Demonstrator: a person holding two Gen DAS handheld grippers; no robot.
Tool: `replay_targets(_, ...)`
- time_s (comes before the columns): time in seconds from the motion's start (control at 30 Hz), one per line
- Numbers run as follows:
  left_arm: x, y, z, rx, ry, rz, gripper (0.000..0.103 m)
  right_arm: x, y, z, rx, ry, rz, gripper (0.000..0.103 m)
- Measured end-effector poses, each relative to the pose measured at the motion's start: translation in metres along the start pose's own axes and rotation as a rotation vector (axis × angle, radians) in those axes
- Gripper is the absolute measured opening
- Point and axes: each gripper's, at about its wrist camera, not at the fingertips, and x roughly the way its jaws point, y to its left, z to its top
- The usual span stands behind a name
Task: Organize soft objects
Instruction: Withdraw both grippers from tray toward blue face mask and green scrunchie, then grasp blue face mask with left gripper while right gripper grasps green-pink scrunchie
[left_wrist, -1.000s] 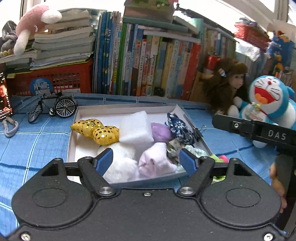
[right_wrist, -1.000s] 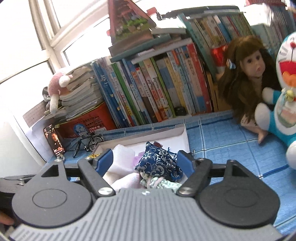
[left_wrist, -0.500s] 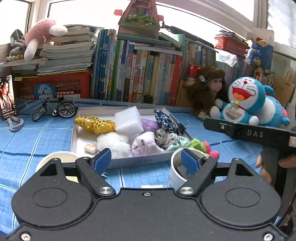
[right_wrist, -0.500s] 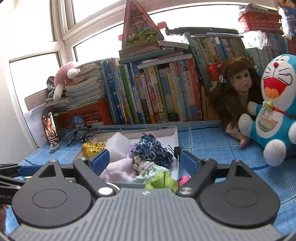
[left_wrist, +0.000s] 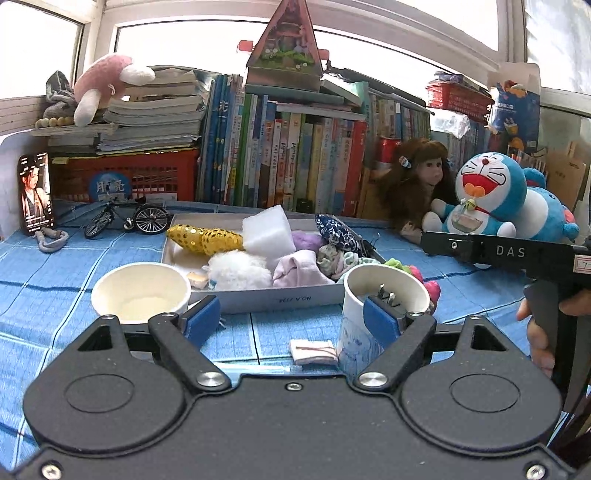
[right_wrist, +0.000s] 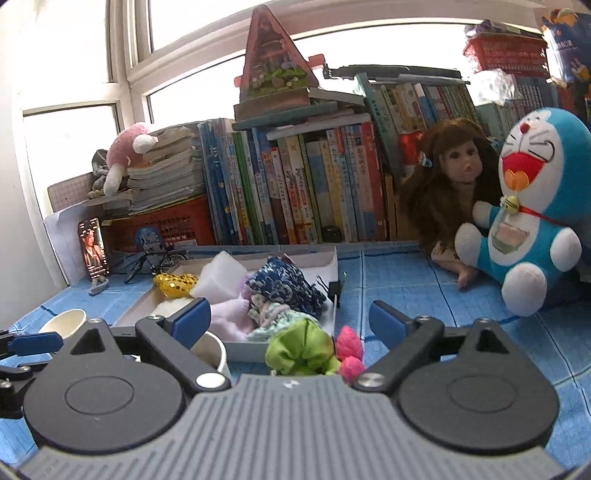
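A shallow white box holds soft items: a yellow sequin piece, a white foam block, a blue patterned pouch, a white fluffy ball and a lavender cloth. My left gripper hangs in front of the box, jaws opening, with nothing gripped. A small folded cloth lies on the mat beyond it. My right gripper is also opening and empty. A green scrunchie and pink pompoms lie between its fingers' lines, outside the box.
Two paper cups stand before the box: a wide one and a tall one with metal clips inside. A doll and blue plush sit at the right. Books, a red basket, a toy bicycle and a phone line the back.
Both grippers have drawn back from the box and their jaws have widened. The paper cups, the folded cloth and the green scrunchie have come into view.
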Motion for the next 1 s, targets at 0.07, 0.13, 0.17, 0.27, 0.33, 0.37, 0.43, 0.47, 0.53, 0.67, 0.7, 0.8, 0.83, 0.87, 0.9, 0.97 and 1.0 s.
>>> replay_targets(0.07,0.0,0.0,-0.004,-0.008,-0.003,0.009,0.084,0.001,-0.004,-0.004,0.013,0.011,-0.005,0.097)
replay_targets(0.13,0.0,0.001,-0.007,-0.016,-0.007,0.02,0.084,0.002,-0.008,-0.007,0.026,0.022,-0.009,0.097)
replay_targets(0.17,0.0,0.003,-0.008,-0.018,-0.008,0.025,0.084,0.003,-0.01,-0.009,0.035,0.026,-0.01,0.097)
replay_targets(0.27,0.0,0.006,-0.012,-0.027,-0.011,0.04,0.084,0.004,-0.016,-0.012,0.067,0.037,-0.01,0.097)
replay_targets(0.33,0.0,0.009,-0.015,-0.031,-0.008,0.049,0.084,0.006,-0.021,-0.014,0.095,0.046,-0.009,0.097)
replay_targets(0.37,0.0,0.01,-0.017,-0.033,-0.008,0.053,0.084,0.007,-0.024,-0.015,0.112,0.051,-0.009,0.097)
replay_targets(0.43,-0.001,0.01,-0.02,-0.03,-0.005,0.057,0.084,0.009,-0.029,-0.017,0.145,0.064,-0.01,0.097)
replay_targets(0.47,-0.001,0.011,-0.021,-0.028,-0.005,0.06,0.084,0.011,-0.031,-0.018,0.159,0.07,-0.01,0.097)
replay_targets(0.53,-0.001,0.011,-0.025,-0.018,-0.005,0.065,0.083,0.014,-0.035,-0.021,0.184,0.082,-0.011,0.097)
replay_targets(0.67,0.001,0.01,-0.032,-0.004,0.003,0.077,0.083,0.019,-0.04,-0.025,0.226,0.111,-0.013,0.097)
replay_targets(0.7,0.002,0.01,-0.033,-0.002,0.007,0.079,0.083,0.02,-0.041,-0.026,0.237,0.12,-0.012,0.097)
replay_targets(0.8,0.005,0.011,-0.037,-0.003,0.018,0.086,0.083,0.025,-0.044,-0.027,0.261,0.138,-0.01,0.097)
replay_targets(0.83,0.006,0.012,-0.038,-0.003,0.021,0.088,0.083,0.026,-0.045,-0.028,0.27,0.143,-0.009,0.097)
replay_targets(0.87,0.006,0.012,-0.04,-0.003,0.024,0.091,0.083,0.027,-0.045,-0.028,0.278,0.147,-0.007,0.097)
replay_targets(0.9,0.007,0.013,-0.041,-0.002,0.026,0.095,0.083,0.029,-0.046,-0.028,0.287,0.151,-0.005,0.097)
replay_targets(0.97,0.008,0.013,-0.044,0.002,0.031,0.101,0.083,0.031,-0.048,-0.028,0.303,0.16,-0.002,0.097)
replay_targets(1.0,0.009,0.013,-0.045,0.004,0.033,0.105,0.083,0.033,-0.049,-0.028,0.31,0.166,-0.003,0.097)
